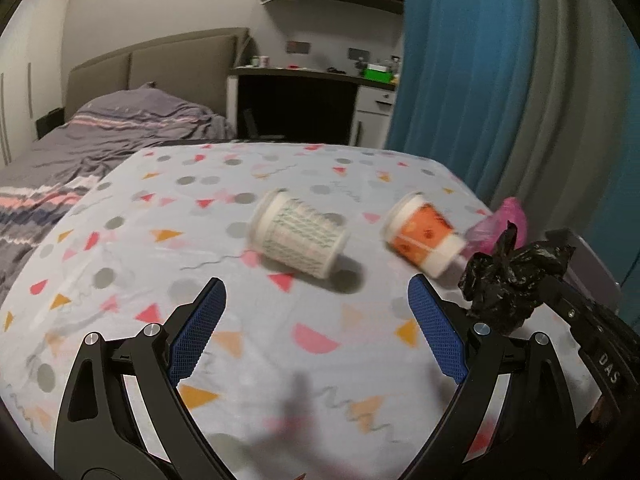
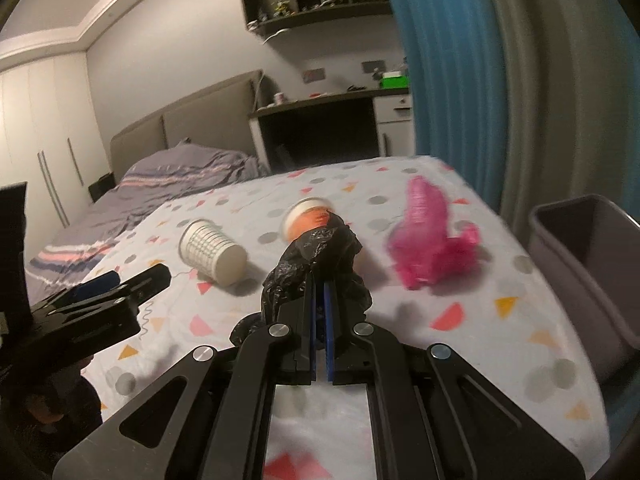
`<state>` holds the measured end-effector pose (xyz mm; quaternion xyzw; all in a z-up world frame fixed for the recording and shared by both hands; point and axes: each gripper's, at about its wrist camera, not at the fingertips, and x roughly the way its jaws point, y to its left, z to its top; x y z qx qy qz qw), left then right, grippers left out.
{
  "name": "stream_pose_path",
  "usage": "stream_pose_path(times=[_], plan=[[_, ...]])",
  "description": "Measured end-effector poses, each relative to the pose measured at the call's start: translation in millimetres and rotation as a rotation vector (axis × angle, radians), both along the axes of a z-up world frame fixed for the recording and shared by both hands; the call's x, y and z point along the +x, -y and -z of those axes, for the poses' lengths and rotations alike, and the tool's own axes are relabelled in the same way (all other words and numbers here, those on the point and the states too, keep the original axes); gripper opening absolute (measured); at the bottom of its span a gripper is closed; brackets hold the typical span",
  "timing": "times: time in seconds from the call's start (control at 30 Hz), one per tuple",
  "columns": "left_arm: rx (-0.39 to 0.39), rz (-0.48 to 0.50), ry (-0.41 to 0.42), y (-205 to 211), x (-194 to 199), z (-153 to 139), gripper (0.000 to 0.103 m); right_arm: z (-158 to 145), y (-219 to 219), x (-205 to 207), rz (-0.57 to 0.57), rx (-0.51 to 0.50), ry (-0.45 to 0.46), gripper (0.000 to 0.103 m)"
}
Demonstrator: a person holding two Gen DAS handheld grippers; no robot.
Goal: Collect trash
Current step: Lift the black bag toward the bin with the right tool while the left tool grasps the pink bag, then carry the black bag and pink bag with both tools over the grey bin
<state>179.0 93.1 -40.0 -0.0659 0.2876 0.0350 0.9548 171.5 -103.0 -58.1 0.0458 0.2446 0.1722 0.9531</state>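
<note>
Two cups (image 1: 298, 236) ahead of left gripper (image 1: 316, 332), jaws apart | right gripper (image 2: 319, 280) clamps black bag (image 2: 316, 256)

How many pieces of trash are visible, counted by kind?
Paper cups: 2, the white patterned cup and the orange cup, both lying on the bed.
Plastic bags: 2, the pink bag on the bed and the black bag in the right gripper.
Total: 4
</note>
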Motion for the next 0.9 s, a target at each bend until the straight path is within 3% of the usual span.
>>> stream_pose_path(times=[0.23,0.5,0.67,0.77,0.83,0.9], plan=[[-0.047,0.137,0.024,66.1,24.8,-5.7,0.091,-0.5,51.9,-12.1,0.119,0.011,0.018,0.004],[-0.028,0.237,0.055,135.9,71.7,-1.0,0.09,-8.2,107.1,-17.4,0.226,0.015,0.055,0.004],[-0.028,0.266,-0.005,160.8,106.9,13.1,0.068,-14.2,136.3,-23.0,0.278,0.018,0.082,0.004],[-0.052,0.291,-0.062,167.4,122.3,23.2,0.05,-14.5,149.1,-26.4,0.3,0.015,0.089,0.004],[-0.072,0.315,-0.087,170.1,125.6,28.0,0.033,-13.5,152.7,-29.2,0.312,0.013,0.092,0.004],[-0.071,0.33,-0.082,173.8,124.0,29.1,0.021,-13.3,158.4,-29.7,0.327,0.017,0.095,0.004]])
